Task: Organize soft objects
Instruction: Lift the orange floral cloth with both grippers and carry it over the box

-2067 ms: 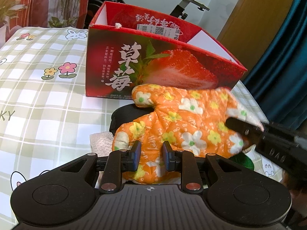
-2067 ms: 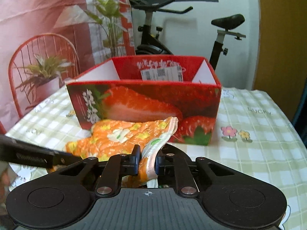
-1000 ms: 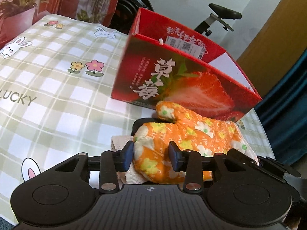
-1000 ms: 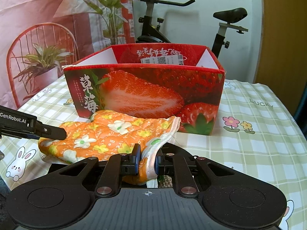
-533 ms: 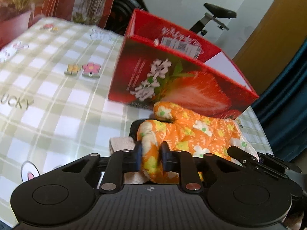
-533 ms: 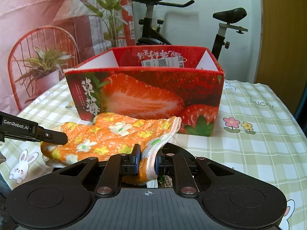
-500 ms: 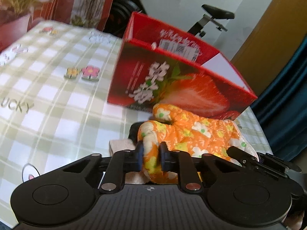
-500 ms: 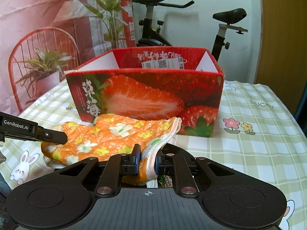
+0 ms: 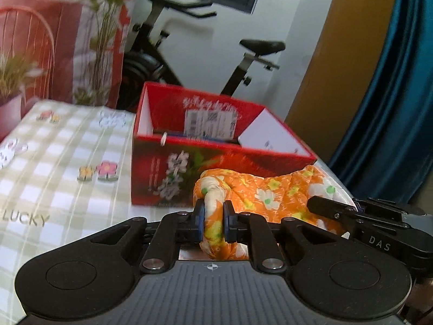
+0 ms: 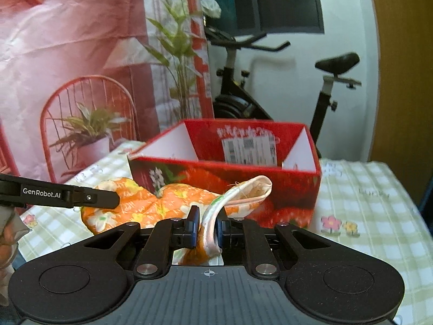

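An orange flowered oven mitt (image 9: 265, 192) hangs between both grippers, lifted off the table in front of the red strawberry box (image 9: 205, 157). My left gripper (image 9: 213, 220) is shut on the mitt's finger end. My right gripper (image 10: 207, 226) is shut on the mitt's cuff edge (image 10: 243, 189). The mitt (image 10: 167, 200) sits about level with the box's near wall (image 10: 284, 187). The open box shows a white label inside. The right gripper also shows at the right of the left wrist view (image 9: 351, 214), and the left one at the left of the right wrist view (image 10: 67, 195).
The table has a green checked cloth (image 9: 54, 178) with flower and rabbit prints. An exercise bike (image 10: 270, 81) stands behind the table. A red printed backdrop (image 10: 67, 67) hangs at the left. A blue curtain (image 9: 392, 108) is at the right.
Both grippers have risen with the mitt, lifting it off the table to about the height of the box's rim. The items that lay under the mitt are out of view.
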Tool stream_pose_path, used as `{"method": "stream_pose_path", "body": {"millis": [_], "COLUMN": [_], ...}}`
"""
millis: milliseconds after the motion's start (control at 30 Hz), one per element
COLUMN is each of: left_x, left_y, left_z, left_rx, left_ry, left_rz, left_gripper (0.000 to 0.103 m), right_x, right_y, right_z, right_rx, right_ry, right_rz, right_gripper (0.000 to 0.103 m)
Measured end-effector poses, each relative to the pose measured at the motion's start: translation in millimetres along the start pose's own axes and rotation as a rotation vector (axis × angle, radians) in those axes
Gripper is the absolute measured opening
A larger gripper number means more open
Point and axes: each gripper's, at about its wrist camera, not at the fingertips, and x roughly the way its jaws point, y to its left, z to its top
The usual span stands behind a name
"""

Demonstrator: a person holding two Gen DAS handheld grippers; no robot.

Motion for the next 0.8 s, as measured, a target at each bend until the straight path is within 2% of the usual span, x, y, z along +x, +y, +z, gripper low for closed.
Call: {"method": "stream_pose_path", "body": {"millis": [233, 433, 667, 800], "left_x": [-23.2, -13.1, 34.6, 69.2], "left_y": [-8.8, -13.3, -8.7, -4.6], "left_z": [26.9, 61.4, 98.9, 111.4], "left_rx": [0.049, 0.093, 0.124, 0.130], "left_ry": [-0.122, -0.186, -0.149, -0.090], "left_rz": [-0.002, 0.035, 0.101, 0.140], "left_gripper": [0.014, 0.014, 0.014, 0.014], "right_x": [-12.0, 10.6, 83.8, 128.7], "right_y": [-3.1, -10.0, -26.9, -34.0], "right_z": [38.7, 81.9, 120.9, 125.3], "right_rx": [-0.021, -0.059, -0.115, -0.144], "right_ry": [-0.066, -0.074, 0.010, 0.078], "right_rz": [0.015, 0.036, 0.007, -0.025], "right_gripper": [0.011, 0.011, 0.011, 0.011]}}
